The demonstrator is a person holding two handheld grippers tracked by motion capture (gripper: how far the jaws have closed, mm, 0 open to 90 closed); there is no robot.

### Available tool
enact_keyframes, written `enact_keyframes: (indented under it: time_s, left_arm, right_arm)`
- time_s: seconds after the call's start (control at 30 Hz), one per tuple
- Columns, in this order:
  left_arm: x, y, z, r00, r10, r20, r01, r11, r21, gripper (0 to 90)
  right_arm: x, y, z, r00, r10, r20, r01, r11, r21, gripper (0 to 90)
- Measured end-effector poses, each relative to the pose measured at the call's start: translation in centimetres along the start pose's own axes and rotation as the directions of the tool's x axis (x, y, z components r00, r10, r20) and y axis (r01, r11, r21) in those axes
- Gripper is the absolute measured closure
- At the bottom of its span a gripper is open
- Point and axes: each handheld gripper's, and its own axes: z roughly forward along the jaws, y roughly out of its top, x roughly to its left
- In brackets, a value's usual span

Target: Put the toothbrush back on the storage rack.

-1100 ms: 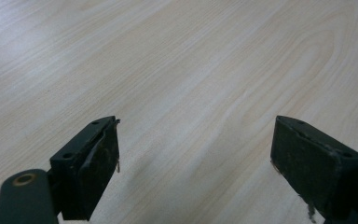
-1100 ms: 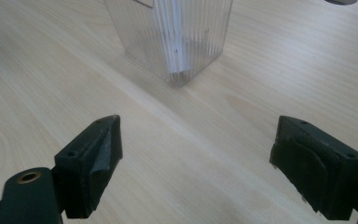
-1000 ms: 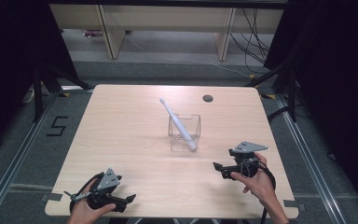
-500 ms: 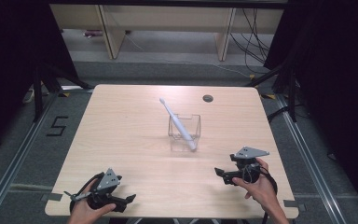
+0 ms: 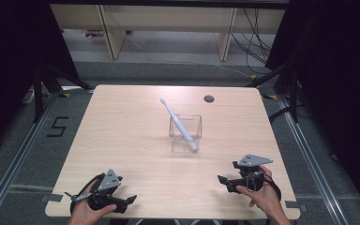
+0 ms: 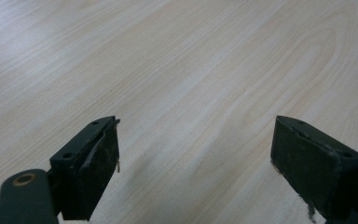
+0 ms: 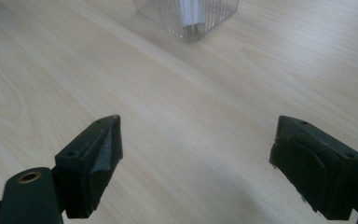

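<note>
A clear square plastic cup [image 5: 185, 133] stands near the middle of the wooden table [image 5: 136, 131]. A white toothbrush [image 5: 176, 121] leans in it, its head pointing up and to the far left. My left gripper [image 5: 130, 198] rests at the front left edge of the table, open, with bare wood between its jaws [image 6: 196, 154]. My right gripper [image 5: 221, 180] sits at the front right, open and holding nothing [image 7: 196, 149]. The ribbed base of the cup [image 7: 186, 16] shows at the top of the right gripper view, well beyond the jaws.
A small round grommet hole [image 5: 209, 99] lies near the far right of the table. Dark stands and cables flank the table on the floor. A floor marking "5" [image 5: 57, 126] lies left of the table. Shelving stands behind.
My right gripper has drawn back toward the table's front edge and slightly right. The left gripper has stayed put, and the cup and toothbrush have not moved.
</note>
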Motion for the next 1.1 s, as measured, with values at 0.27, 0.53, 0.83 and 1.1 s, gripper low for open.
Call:
enact_keyframes:
  time_s: [0.27, 0.53, 0.83, 1.1]
  left_arm:
    - [0.0, 0.0, 0.0, 1.0, -0.001, 0.002, 0.001, 1.0, -0.001, 14.7]
    - [0.0, 0.0, 0.0, 1.0, 0.0, 0.001, 0.0, 1.0, 0.001, 14.7]
    - [0.0, 0.0, 0.0, 1.0, 0.003, -0.002, -0.003, 1.0, -0.001, 14.7]
    - [0.0, 0.0, 0.0, 1.0, 0.005, -0.003, -0.005, 1.0, 0.001, 14.7]
  right_arm:
    - [0.2, -0.9, -0.2, 1.0, -0.008, -0.004, 0.008, 1.0, -0.004, 16.5]
    - [0.4, -1.6, -0.2, 0.9995, -0.025, -0.018, 0.025, 1.0, 0.008, 16.5]
    - [0.7, -2.3, -1.0, 0.9991, -0.041, 0.009, 0.041, 0.999, 0.029, 16.5]
    - [0.9, -2.9, -1.2, 0.9991, -0.038, 0.02, 0.037, 0.998, 0.041, 16.6]
